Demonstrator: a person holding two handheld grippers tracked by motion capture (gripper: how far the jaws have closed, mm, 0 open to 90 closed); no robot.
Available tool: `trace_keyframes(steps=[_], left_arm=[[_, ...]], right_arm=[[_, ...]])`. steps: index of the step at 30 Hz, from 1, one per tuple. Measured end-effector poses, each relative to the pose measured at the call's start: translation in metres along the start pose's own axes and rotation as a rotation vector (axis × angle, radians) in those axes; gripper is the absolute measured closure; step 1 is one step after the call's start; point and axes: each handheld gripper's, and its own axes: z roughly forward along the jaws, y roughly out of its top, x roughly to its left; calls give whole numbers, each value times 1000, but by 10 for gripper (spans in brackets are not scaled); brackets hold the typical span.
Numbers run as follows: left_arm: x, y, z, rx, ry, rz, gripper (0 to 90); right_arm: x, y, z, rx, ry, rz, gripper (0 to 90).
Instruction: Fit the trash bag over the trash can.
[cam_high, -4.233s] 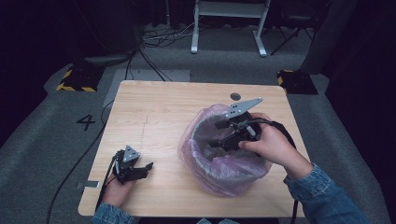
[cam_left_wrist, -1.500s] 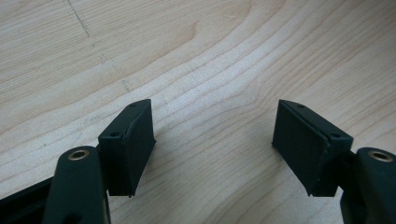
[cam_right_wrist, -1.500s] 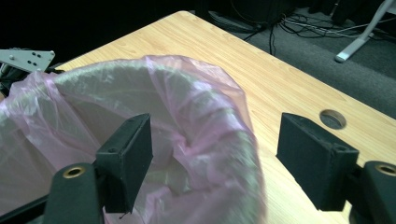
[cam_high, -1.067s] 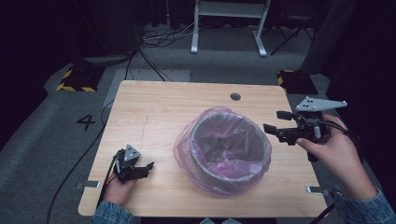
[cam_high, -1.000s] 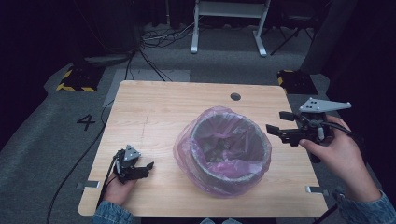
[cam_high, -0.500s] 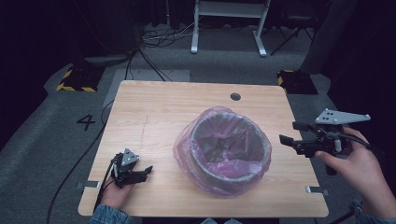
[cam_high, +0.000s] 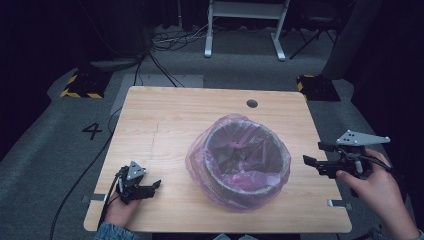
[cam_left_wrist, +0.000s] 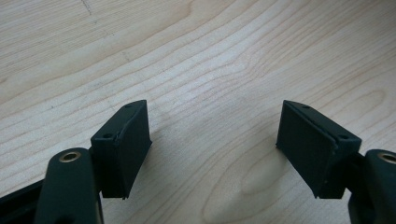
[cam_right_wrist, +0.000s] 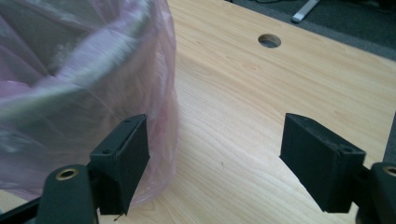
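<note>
We see one bin (cam_high: 245, 162) with one pink liner (cam_high: 200, 165), and two grippers, left gripper (cam_high: 150, 187) and right gripper (cam_high: 312, 154), both spread, empty.

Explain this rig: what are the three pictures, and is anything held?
A person works at a wooden table with a hand-held two-jaw gripper in each hand. The high view looks down from above: left gripper near the front left corner, right gripper just off the right edge. The other two views ride on the grippers, looking along their black jaws. Mid-table stands a bin lined with a pink bag. Both grippers are open and hold nothing.
</note>
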Motion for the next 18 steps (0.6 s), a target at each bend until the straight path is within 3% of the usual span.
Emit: trace_keyframes(steps=[3, 7, 18], left_arm=[[0, 0, 0, 0, 0, 0, 255], [0, 0, 0, 0, -4, 1, 253], [0, 0, 0, 2, -7, 3, 248]], right_arm=[[-7, -10, 5, -5, -19, 24, 240], [-13, -21, 9, -52, -62, 79, 209], [-25, -60, 33, -136, -144, 133, 209]])
